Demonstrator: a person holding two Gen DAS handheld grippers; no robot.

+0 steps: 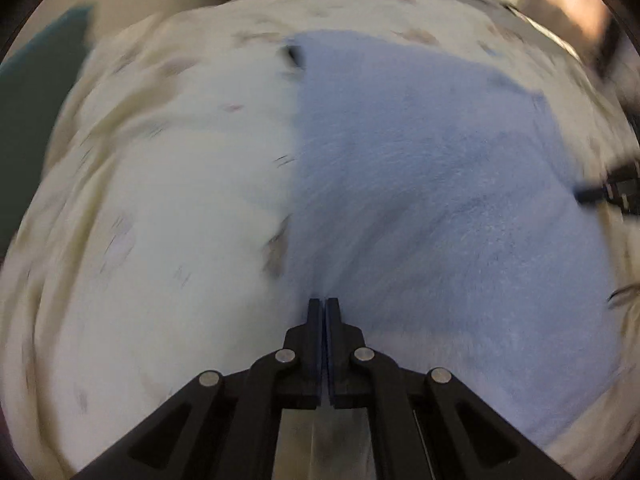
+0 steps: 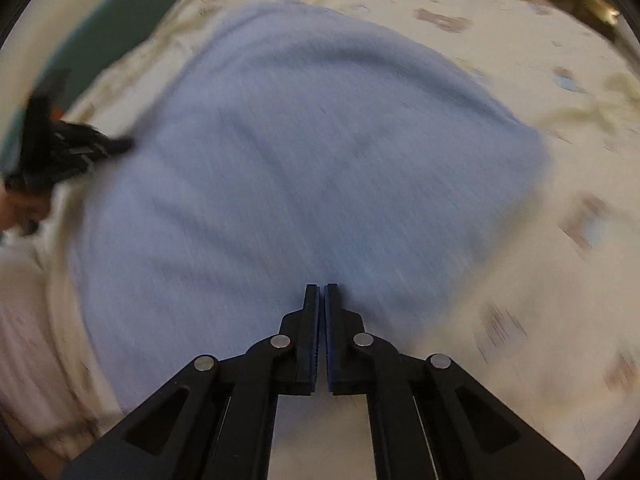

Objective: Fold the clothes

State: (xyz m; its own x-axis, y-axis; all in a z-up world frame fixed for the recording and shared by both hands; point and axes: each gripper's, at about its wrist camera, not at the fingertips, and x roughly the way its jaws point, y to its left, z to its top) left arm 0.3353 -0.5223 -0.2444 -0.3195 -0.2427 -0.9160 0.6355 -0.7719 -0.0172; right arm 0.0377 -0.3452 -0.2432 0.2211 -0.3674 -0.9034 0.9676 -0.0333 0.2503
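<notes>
A light blue cloth [image 1: 440,200] lies spread on a cream patterned bedsheet [image 1: 180,180]. My left gripper [image 1: 324,300] is shut, its tips pinching the cloth's left edge where creases run into them. The right wrist view shows the same blue cloth [image 2: 300,160] filling the middle, with my right gripper [image 2: 322,286] shut on its near right edge. Each gripper also shows in the other's view: the right gripper [image 1: 600,192] at the cloth's right side and the left gripper [image 2: 100,148] at its left side. Both views are motion-blurred.
A teal panel [image 2: 120,28] borders the bed on the far left, seen also as the teal panel [image 1: 36,100]. Pale pinkish fabric [image 2: 28,320] lies at the lower left. A brownish object [image 2: 592,4] sits beyond the sheet [image 2: 520,60] at top right.
</notes>
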